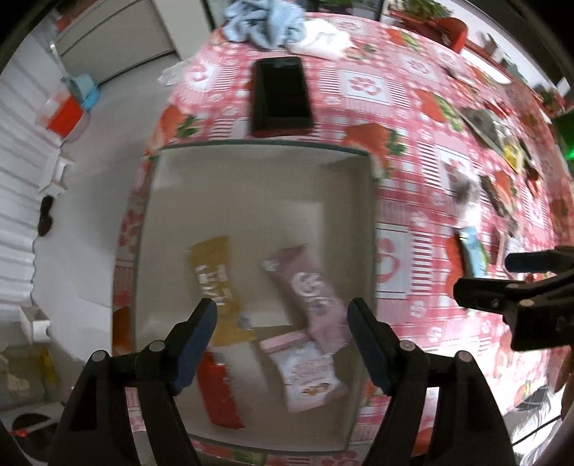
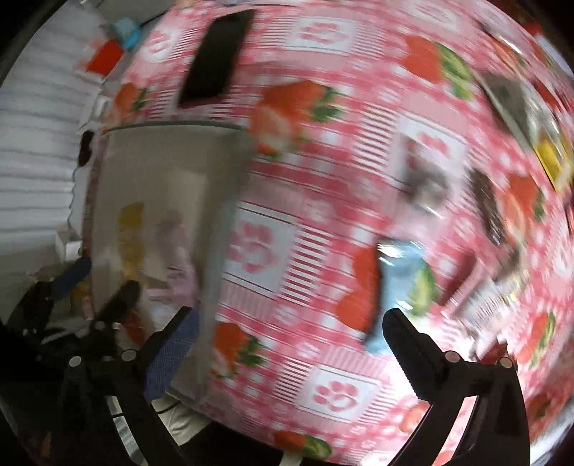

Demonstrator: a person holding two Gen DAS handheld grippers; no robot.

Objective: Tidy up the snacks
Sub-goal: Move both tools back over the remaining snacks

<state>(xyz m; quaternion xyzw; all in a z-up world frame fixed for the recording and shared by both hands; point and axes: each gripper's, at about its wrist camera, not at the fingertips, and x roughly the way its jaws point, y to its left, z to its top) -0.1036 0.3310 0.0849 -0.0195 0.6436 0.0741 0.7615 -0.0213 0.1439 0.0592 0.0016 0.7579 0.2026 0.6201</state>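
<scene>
My left gripper [image 1: 282, 308] is open and points down into a beige box [image 1: 258, 157]. In the box lie a yellow packet [image 1: 215, 272], a pink packet [image 1: 312, 290], a red packet [image 1: 219, 394] and a pink-and-white packet [image 1: 308, 372]; none sits between the pads. My right gripper [image 2: 288, 317] stands wide open and empty over the strawberry tablecloth [image 2: 323, 150], right of the box [image 2: 161, 172]. A light blue packet [image 2: 401, 283] lies on the cloth just beyond its right finger. The picture is blurred. The left wrist view shows that blue packet [image 1: 473, 254] and the right gripper [image 1: 482, 276] at its right edge.
A black tray [image 1: 281, 96] lies on the cloth beyond the box, with crumpled blue and white cloths [image 1: 272, 21] behind it. Several more snack packets [image 1: 495, 132] are scattered at the far right. The table's left edge [image 1: 143, 168] drops to the floor beside the box.
</scene>
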